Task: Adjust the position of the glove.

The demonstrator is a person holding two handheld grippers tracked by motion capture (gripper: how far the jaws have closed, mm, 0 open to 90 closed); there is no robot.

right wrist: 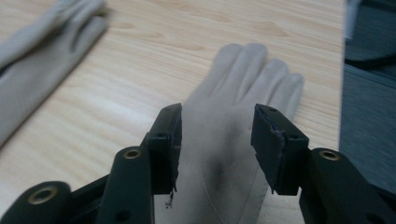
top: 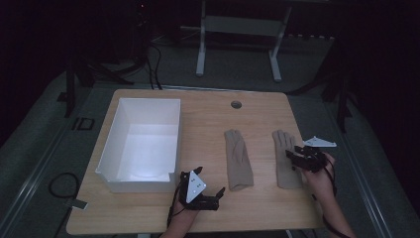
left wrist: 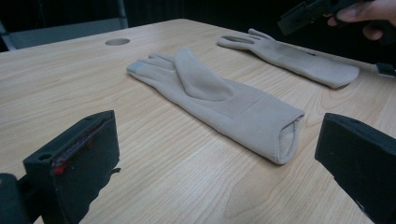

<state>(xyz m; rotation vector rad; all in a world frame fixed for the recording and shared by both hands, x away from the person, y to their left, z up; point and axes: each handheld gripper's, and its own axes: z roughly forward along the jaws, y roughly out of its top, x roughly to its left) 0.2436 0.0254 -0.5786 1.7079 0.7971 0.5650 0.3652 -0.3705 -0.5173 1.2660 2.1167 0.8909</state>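
A white rectangular plastic bin [top: 141, 144], open at the top, sits on the light wooden table [top: 208, 119] just beyond and beside the left gripper. 1 round grey grommet hole [top: 236, 104] lies in the tabletop farther out, well apart from both grippers. Behind the table stands a grey metal frame [top: 237, 29].

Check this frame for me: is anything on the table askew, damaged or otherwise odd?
Nothing stands out. Two beige gloves lie flat and roughly parallel on the wooden table, the left glove with its thumb folded across the palm and the right glove under the open right tool. The white bin sits square, undamaged.
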